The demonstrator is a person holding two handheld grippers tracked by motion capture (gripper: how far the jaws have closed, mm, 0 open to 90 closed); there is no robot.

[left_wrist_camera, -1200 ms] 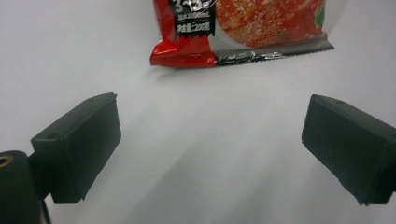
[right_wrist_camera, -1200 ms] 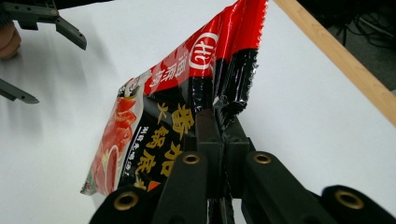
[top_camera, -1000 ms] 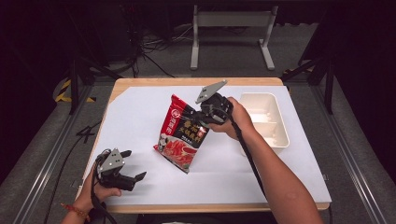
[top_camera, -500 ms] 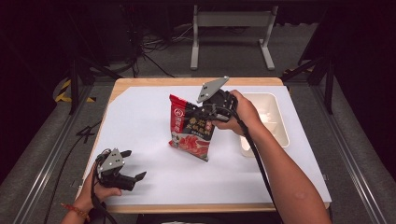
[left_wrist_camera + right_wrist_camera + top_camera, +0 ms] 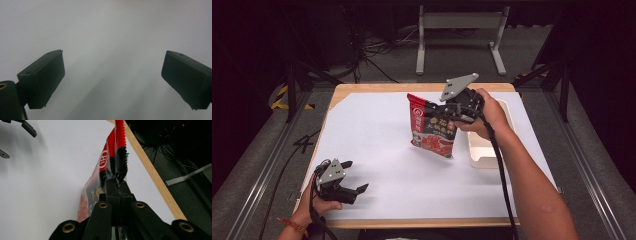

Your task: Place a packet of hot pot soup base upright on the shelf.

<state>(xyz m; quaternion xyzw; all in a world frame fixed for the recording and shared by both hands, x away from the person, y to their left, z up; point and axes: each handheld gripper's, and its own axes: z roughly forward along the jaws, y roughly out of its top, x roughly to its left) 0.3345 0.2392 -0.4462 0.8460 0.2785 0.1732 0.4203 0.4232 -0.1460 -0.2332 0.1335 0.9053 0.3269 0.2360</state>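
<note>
High view: right gripper [image 5: 447, 116] pinches the packet [image 5: 433, 131] by its edge, so it could slip; left gripper [image 5: 351, 176] rests spread.

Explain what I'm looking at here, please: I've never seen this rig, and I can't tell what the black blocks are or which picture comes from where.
No robot arm here: a person at a table holds a two-jaw tool in each hand. The high view looks down from above the table. There the right gripper holds a red snack bag by its upper edge, hanging beside a white tray. The left gripper rests low near the front of the white table, holding nothing.

The other two pictures come from cameras on the tools. The black blocks in the left gripper view are that tool's own jaws, wide apart over bare table. The right gripper view shows its jaws shut on the bag's edge.
</note>
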